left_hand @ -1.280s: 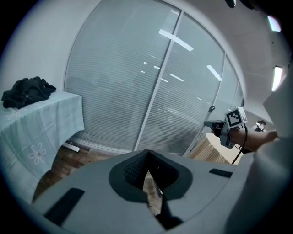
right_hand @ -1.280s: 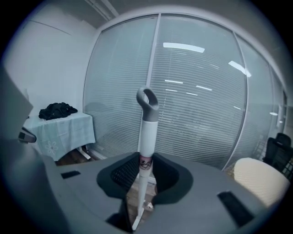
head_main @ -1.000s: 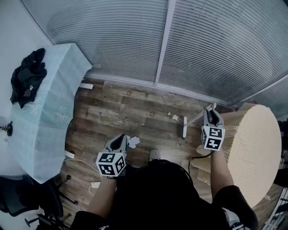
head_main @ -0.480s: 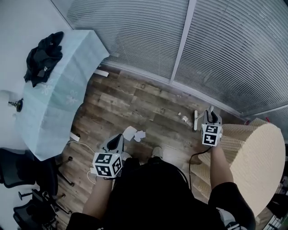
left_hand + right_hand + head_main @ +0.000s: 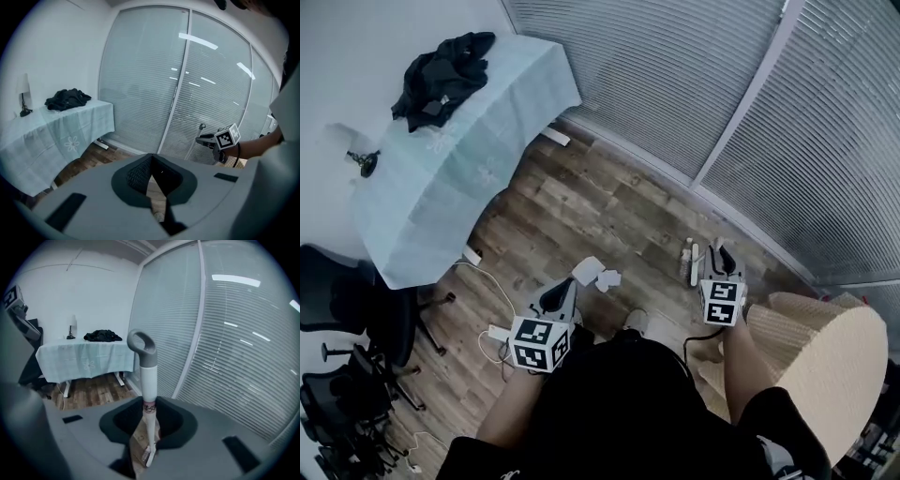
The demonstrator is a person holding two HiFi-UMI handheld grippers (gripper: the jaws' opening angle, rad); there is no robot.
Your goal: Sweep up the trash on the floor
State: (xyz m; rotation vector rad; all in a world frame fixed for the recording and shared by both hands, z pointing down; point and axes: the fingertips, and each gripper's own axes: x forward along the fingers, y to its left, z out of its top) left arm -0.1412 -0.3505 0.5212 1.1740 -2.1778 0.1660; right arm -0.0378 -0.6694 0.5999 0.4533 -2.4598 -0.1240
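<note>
Black office chairs (image 5: 347,305) stand at the far left of the head view. Just right of them, a table (image 5: 459,178) under a pale blue-green cloth carries a crumpled dark garment (image 5: 441,73) at its far end. A power strip (image 5: 497,334) with white cables lies on the wood floor (image 5: 581,202) by the table's near corner. The left gripper (image 5: 565,291) hangs low over the floor in front of the person, its marker cube (image 5: 534,343) facing up. In the left gripper view its jaws stand closed tip to tip with nothing between them, and only floor shows through the slit behind the tips. The trash, a few white paper scraps (image 5: 595,275), lies on the boards just ahead of this gripper, between the two grippers and nearer the left one. A pale shoe (image 5: 635,322) shows below the scraps. Further right, the right gripper (image 5: 718,253) has its jaws clamped on the white shaft of a broom (image 5: 149,380), which stands roughly upright. The grey loop at the broom's top rises above the jaws, and its brush end is down at the floor near the foot of the slatted glass wall (image 5: 750,103). A small pale bit lies beside that lower end, too small to identify. At the far right, a round beige woven piece (image 5: 825,366) stands just beside the person's right arm.
</note>
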